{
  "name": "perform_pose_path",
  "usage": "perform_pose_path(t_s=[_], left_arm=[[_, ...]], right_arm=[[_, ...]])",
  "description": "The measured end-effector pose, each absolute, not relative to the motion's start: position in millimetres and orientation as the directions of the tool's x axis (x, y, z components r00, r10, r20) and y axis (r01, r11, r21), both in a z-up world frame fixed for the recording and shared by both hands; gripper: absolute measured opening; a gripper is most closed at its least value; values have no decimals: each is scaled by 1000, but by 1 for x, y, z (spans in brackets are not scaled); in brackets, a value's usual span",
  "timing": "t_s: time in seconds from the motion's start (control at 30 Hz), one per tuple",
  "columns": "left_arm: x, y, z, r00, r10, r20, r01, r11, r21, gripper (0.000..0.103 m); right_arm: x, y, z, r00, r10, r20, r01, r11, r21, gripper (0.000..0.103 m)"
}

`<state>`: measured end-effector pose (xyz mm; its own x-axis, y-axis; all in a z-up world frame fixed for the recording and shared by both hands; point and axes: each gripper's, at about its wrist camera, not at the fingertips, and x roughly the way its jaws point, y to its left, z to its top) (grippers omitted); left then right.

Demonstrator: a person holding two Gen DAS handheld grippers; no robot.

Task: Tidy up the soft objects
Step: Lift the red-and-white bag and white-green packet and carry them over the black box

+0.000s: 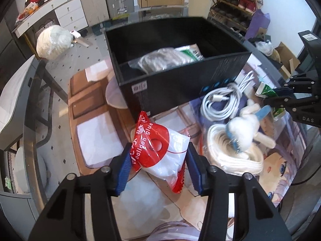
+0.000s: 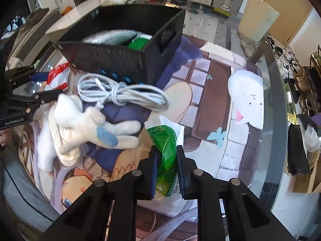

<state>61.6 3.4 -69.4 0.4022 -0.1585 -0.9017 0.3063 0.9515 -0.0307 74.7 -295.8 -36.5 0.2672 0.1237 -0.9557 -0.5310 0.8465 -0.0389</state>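
Observation:
My left gripper [image 1: 158, 166] is shut on a red and clear balloon-glue bag [image 1: 160, 152], held in front of the black box [image 1: 180, 84]. My right gripper [image 2: 166, 168] is shut on a green and white packet [image 2: 165, 146], to the right of the box [image 2: 120, 60]. The box holds a clear bag of grey fabric [image 1: 164, 59] and a green packet [image 2: 139, 43]. A white plush toy with blue ears [image 2: 90, 124] lies on a coil of cream cord [image 1: 234, 156]. A white cable bundle [image 2: 122, 94] lies beside the box.
An illustrated mat [image 2: 210, 84] covers the round glass table [image 2: 280, 120]. A white bunny-face cushion [image 2: 246, 98] lies on the mat at the right. A big white bundle [image 1: 53, 41] sits on the floor beyond the table. A shoe rack [image 1: 236, 2] stands behind.

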Motion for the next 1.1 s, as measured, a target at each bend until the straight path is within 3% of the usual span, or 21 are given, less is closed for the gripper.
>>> perform_pose_path(t_s=[0.23, 0.63, 1.1], left_arm=[[59, 7, -52, 446, -186, -875, 318, 947, -39, 50], [45, 3, -12, 581, -227, -781, 356, 935, -7, 49], [21, 6, 48, 823, -236, -516, 299, 953, 41, 50]], right_arm=[[68, -296, -3, 380, 221, -898, -526, 850, -13, 17], [42, -290, 58, 580, 400, -710, -578, 816, -11, 17], [24, -283, 94, 731, 474, -490, -558, 829, -31, 17]])
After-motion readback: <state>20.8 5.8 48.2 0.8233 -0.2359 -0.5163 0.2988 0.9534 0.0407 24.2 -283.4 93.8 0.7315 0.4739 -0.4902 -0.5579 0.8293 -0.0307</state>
